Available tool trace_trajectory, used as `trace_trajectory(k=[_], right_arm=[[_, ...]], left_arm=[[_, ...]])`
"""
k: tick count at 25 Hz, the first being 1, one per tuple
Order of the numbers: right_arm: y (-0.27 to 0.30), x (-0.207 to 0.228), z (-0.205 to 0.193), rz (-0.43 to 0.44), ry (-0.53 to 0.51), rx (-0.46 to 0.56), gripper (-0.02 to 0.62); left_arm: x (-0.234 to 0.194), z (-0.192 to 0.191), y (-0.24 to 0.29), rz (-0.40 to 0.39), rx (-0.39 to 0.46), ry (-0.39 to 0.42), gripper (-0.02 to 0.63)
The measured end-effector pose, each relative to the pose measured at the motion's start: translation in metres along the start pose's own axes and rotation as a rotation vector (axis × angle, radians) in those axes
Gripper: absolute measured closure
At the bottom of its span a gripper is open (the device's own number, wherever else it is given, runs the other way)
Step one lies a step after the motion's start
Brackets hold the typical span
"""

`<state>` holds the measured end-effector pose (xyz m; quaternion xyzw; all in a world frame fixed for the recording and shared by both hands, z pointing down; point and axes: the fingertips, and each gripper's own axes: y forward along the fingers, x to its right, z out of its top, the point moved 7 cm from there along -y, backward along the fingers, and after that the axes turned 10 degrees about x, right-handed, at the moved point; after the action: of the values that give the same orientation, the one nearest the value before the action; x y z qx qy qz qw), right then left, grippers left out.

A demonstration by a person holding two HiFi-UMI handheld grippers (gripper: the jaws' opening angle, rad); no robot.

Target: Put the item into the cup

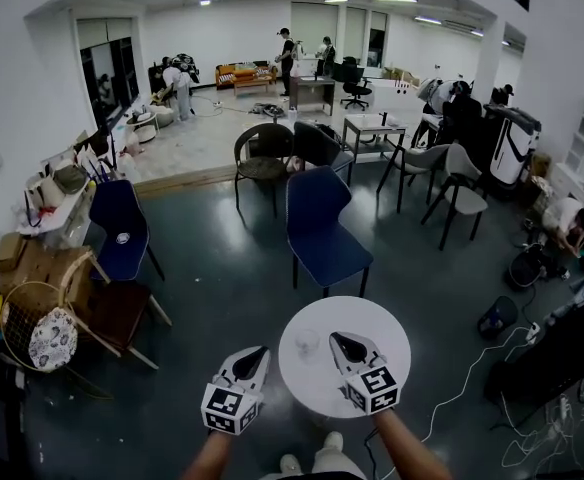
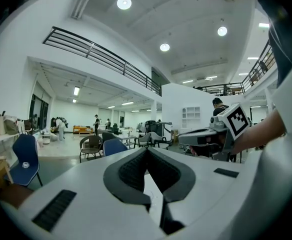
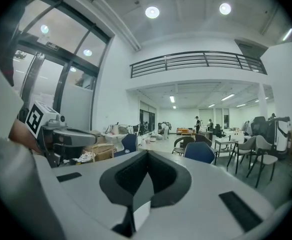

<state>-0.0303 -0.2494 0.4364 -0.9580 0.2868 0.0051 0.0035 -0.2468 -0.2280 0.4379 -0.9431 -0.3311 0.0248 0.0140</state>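
Only my head view shows the round white table [image 1: 377, 320] and the clear cup [image 1: 307, 343] standing on it, apparently upright, between my left gripper [image 1: 260, 352] and right gripper [image 1: 338, 339], both with jaws pressed together, while their own views show just the room.

The left forearm [image 1: 215, 456] and the right forearm [image 1: 409, 446] are cut off by the bottom edge of the head view, and the shoes [image 1: 310, 462] are cut off in part too. The right gripper [image 1: 340, 342] covers the near right edge of the round table [image 1: 304, 380]. The cup [image 1: 307, 344], by the table's left edge, is clear and very small; whether anything lies in it I cannot tell. The people [image 1: 287, 58] at the far wall are too small to make out. In its own view the left gripper [image 2: 147, 149] hides everything below it.
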Motion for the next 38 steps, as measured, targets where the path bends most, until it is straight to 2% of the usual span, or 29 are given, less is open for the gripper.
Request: trace_trajectory(k=[10,19,26,38], right_arm=[[-0.015,-0.001,0.01,-0.019,-0.004,0.026,0.578],[-0.051,0.003,0.023,-0.021,-0.015,0.049,0.578],[-0.096,0.006,0.029,-0.014,-0.021,0.051,0.578],[-0.173,0.002,0.042,0.031,-0.048,0.073,0.578]], left_arm=[[0.015,0.007,-0.002,-0.019,0.006,0.004,0.589],[0.048,0.024,-0.006,-0.017,0.028,0.025,0.589],[0.094,0.02,-0.013,-0.017,0.011,0.026,0.589],[0.161,0.026,-0.039,0.025,0.067,0.018,0.589]])
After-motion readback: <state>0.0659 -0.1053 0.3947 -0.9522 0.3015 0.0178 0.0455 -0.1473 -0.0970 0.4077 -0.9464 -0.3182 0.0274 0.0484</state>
